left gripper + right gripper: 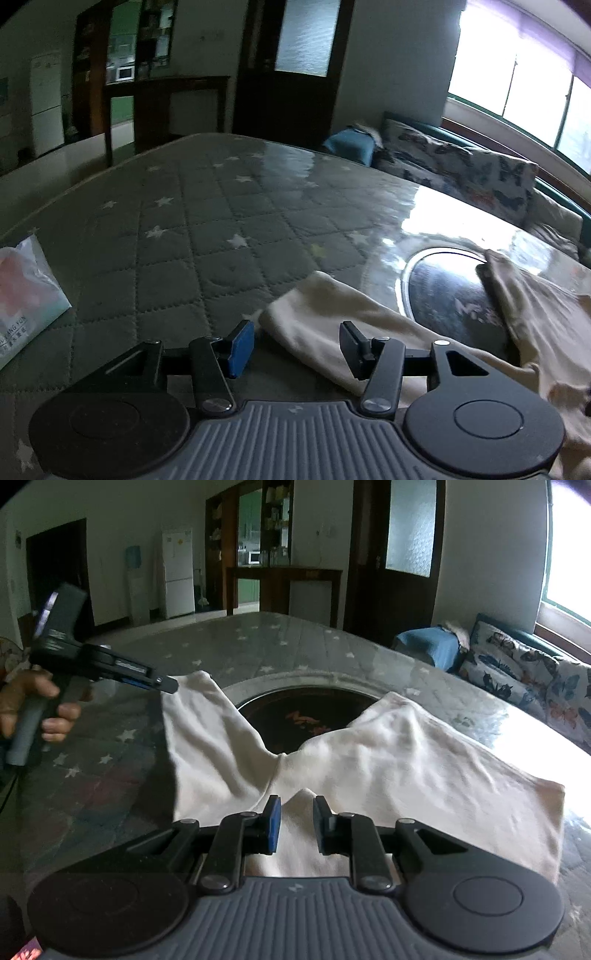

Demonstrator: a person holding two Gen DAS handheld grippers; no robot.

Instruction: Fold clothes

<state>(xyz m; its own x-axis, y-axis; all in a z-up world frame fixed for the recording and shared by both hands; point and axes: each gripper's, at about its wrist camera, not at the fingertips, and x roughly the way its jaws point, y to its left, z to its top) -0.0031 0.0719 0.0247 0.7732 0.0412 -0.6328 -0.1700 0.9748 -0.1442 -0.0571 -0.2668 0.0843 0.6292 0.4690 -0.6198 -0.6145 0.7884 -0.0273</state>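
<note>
A cream-white garment (369, 768) lies spread on the star-patterned table, its two upper parts split in a V over a dark round inset (299, 716). My right gripper (296, 821) is open, its jaws just above a raised fold of the cloth near its front edge. My left gripper (296, 345) is open and empty, its jaws astride the garment's left corner (314, 317). In the right wrist view the left gripper (168, 683) hovers at the cloth's far left corner, held by a hand.
A plastic packet (26, 299) lies at the table's left edge. A dark round glass inset (447, 291) sits in the table. A butterfly-print sofa (524, 679) stands along the window on the right. A fridge and dark cabinets stand at the back.
</note>
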